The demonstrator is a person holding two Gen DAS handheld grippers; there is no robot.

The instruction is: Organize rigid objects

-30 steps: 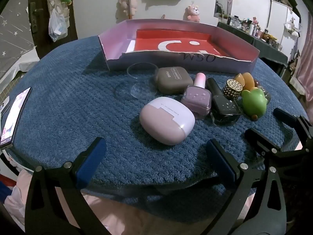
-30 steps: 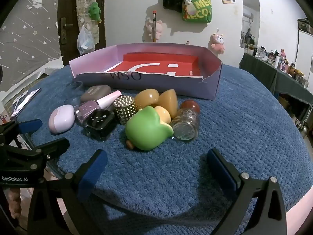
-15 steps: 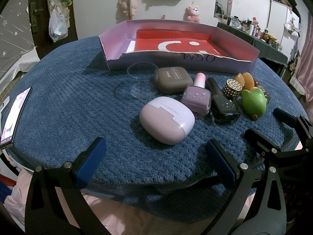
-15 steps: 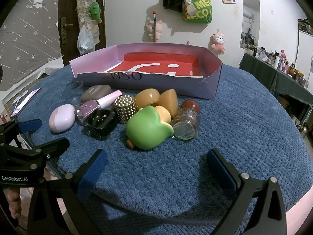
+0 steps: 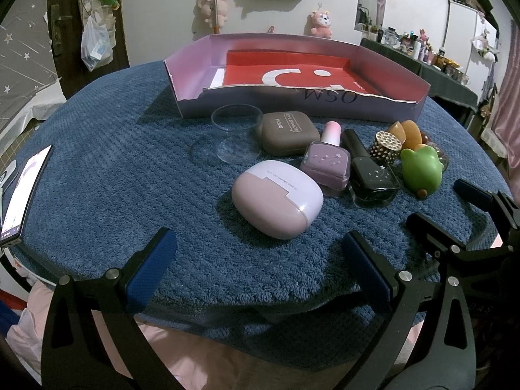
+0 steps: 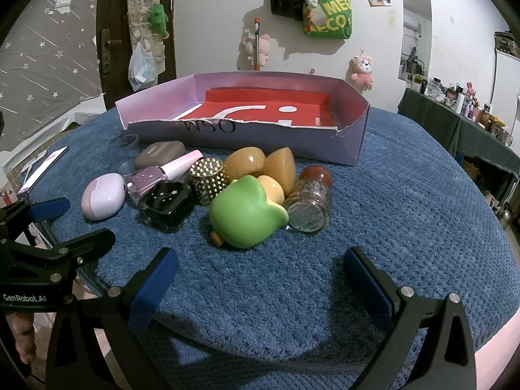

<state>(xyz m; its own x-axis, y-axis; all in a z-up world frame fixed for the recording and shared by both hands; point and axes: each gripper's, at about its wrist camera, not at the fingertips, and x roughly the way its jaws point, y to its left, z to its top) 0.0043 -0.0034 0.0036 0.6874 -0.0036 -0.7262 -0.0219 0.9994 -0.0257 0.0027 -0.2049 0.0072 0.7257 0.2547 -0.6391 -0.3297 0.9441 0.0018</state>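
Observation:
A cluster of small objects lies on the blue mat in front of a shallow purple box [image 5: 292, 110] [image 6: 240, 136] with a red insert. There is a pink earbud case [image 5: 276, 208] [image 6: 102, 200], a purple nail polish bottle [image 5: 326, 162] [image 6: 152, 175], a black bottle [image 5: 372, 178] [image 6: 167, 203], a brown eyeshadow case [image 5: 289, 131], a clear cup [image 5: 237, 136], a studded gold cap [image 6: 208, 178], a green toy [image 6: 243, 217], tan pieces [image 6: 279, 169] and a glass jar [image 6: 308, 206]. My left gripper [image 5: 256, 256] is open and empty, just short of the earbud case. My right gripper [image 6: 260, 276] is open and empty, just short of the green toy.
A phone [image 5: 22, 201] lies at the mat's left edge. The round table's front edge runs under both grippers. Each gripper shows at the side of the other's view. A dark shelf with bottles [image 6: 471, 120] stands at the far right.
Both grippers have barely shifted; the objects have not moved.

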